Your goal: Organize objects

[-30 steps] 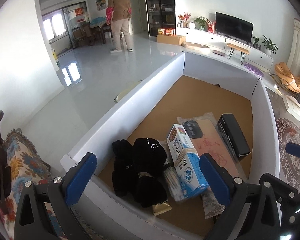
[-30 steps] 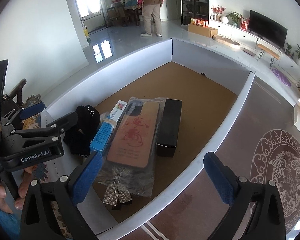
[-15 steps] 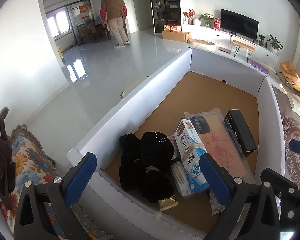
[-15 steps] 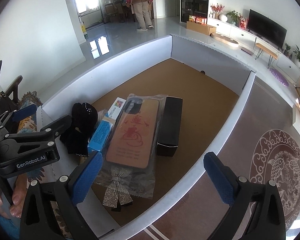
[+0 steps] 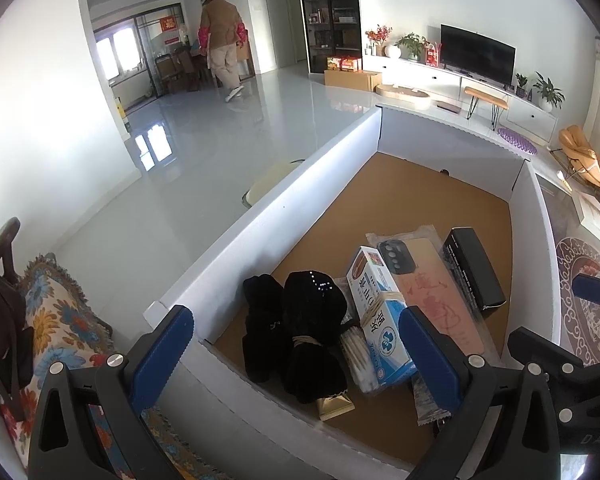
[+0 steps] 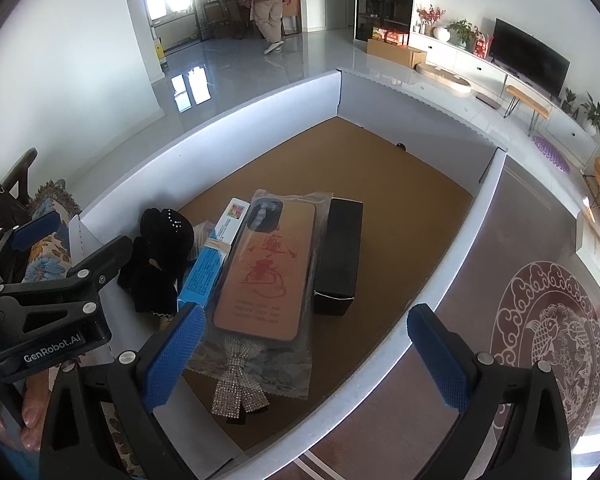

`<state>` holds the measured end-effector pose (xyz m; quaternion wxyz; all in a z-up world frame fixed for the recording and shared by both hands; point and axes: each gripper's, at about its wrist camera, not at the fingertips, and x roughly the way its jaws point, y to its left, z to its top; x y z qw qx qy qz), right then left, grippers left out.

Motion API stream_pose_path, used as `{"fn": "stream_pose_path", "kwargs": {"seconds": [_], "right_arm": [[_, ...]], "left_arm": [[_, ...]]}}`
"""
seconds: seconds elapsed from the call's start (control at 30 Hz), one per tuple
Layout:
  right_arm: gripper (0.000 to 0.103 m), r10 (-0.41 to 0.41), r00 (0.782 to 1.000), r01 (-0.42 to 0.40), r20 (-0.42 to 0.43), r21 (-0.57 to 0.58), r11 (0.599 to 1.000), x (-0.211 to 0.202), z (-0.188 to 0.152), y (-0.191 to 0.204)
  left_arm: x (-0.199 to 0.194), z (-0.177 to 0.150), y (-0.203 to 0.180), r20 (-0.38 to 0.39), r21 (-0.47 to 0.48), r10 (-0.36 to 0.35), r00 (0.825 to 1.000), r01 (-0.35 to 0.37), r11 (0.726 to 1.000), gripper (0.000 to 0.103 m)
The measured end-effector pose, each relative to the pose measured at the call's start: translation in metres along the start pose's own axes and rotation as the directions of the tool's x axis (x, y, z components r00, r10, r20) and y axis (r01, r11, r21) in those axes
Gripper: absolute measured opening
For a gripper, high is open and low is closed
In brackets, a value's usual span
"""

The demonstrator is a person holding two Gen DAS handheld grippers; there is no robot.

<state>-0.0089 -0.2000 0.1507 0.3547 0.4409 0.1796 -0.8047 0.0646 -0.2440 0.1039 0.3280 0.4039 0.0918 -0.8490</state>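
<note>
Right wrist view: right claw (image 6: 300,354) wide apart, empty
Left claw (image 5: 298,350): apart too
Tip: probably come straight down on the black box (image 6: 339,255), clear of the phone case (image 6: 268,270)

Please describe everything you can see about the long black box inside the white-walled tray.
The black box is a long, narrow carton, apparently matte cardboard, closed, with faint small print on one side that is too small to read. It lies flat on the brown floor of the tray, lengthwise beside the bagged phone case, whose clear wrapper reaches its side. It is the item furthest from the black cloth bundle. Neither gripper touches it.
</note>
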Motion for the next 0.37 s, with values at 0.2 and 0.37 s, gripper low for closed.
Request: {"fn": "stream_pose_path", "kwargs": {"seconds": [0.2,0.37], "right_arm": [[0.101,-0.004,1.000,0.004,0.000,0.006,1.000,0.0002,0.0005,-0.0018],[0.101,0.003,1.000,-0.003,0.006,0.024,1.000,-0.0008,-0.0016,-0.0057]], "left_arm": [[0.0009,0.0011,0.0026,-0.006,-0.022,-0.039,0.999,0.039,0.999,0.103],[-0.0087,-0.0004,0.0064,0.046,-0.060,-0.035,0.998,0.038,0.997,0.103]]}}
